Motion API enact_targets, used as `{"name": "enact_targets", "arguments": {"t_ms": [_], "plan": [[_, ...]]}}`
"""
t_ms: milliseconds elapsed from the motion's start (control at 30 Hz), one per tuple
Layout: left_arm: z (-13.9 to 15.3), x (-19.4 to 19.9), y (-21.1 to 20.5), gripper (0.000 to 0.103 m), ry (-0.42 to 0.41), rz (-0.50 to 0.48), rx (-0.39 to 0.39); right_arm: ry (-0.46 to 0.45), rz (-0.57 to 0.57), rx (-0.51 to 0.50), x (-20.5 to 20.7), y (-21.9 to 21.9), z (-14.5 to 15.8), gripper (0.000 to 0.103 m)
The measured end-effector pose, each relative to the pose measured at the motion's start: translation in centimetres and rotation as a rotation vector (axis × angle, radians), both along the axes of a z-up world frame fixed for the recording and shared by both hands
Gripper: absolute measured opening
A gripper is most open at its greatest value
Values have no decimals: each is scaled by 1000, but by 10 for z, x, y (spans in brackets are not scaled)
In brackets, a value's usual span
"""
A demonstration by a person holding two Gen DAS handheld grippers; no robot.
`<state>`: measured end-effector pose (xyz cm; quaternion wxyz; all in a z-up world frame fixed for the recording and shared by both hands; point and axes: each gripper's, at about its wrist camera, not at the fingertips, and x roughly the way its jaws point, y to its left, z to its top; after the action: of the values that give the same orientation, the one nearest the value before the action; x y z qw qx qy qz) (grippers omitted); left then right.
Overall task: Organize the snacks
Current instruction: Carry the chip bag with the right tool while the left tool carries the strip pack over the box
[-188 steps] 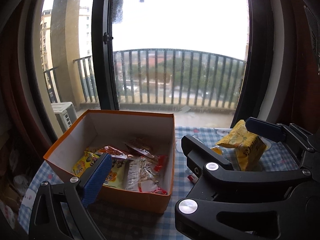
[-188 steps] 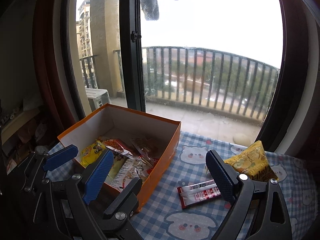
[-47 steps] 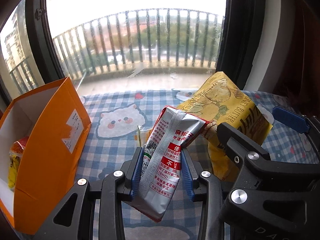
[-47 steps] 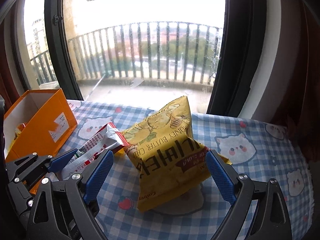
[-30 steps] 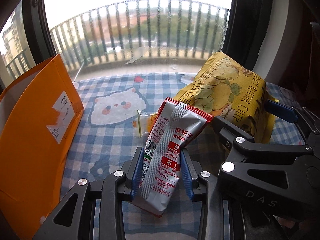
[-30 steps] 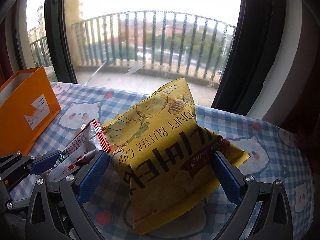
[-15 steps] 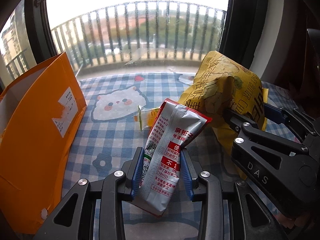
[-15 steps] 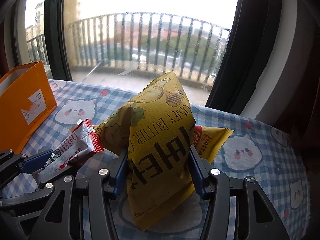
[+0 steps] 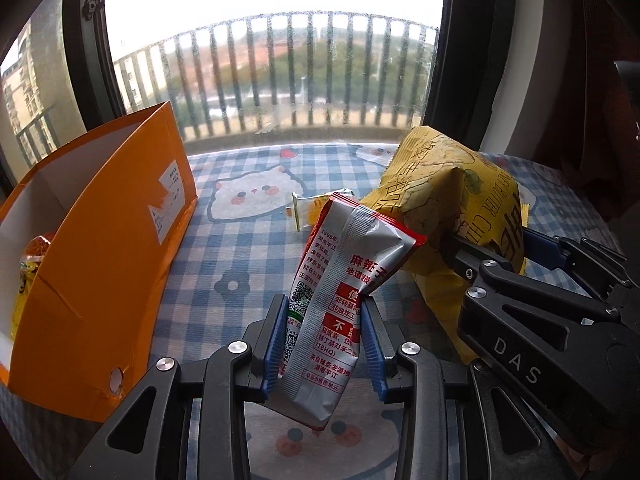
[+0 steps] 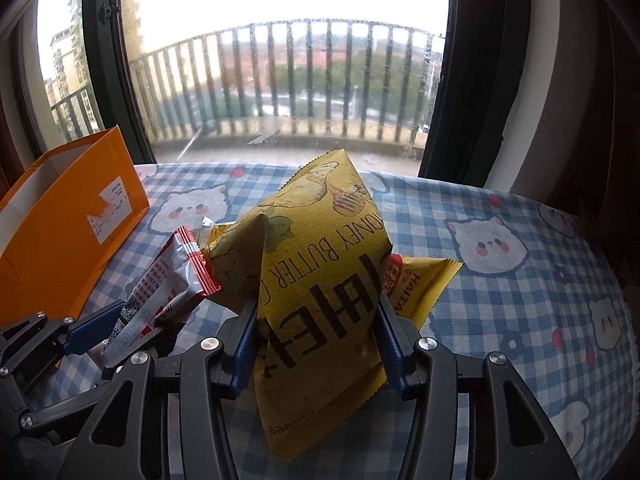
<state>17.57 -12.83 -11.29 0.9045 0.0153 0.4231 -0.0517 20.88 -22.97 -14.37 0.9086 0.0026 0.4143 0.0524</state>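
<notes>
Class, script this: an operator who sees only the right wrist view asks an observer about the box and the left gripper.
Operator: Is anything inside the orange box? I see only its white wall.
Observer: Yes. The left wrist view shows a yellow packet against its inner wall.
Operator: Does the left gripper hold the silver packet on both sides?
Observer: Yes. Both jaws press it, one on each side.

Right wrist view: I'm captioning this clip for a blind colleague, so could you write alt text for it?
The right gripper is shut on a yellow honey butter chip bag, crumpling it above a blue checked tablecloth. At lower left the left gripper holds a red and silver snack packet; behind it stands an orange box before a balcony window.
</notes>
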Motion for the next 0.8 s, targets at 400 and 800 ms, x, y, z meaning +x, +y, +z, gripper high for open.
{"name": "enact_targets", "arguments": {"t_ms": [400,800], "plan": [[13,-35,14,35,-32,-10,-18,-12,-29,14,-40,14,17,54],[40,-61,19,35,-110,-27,-28,-66,-63,30,-74,19,48,54]]}}
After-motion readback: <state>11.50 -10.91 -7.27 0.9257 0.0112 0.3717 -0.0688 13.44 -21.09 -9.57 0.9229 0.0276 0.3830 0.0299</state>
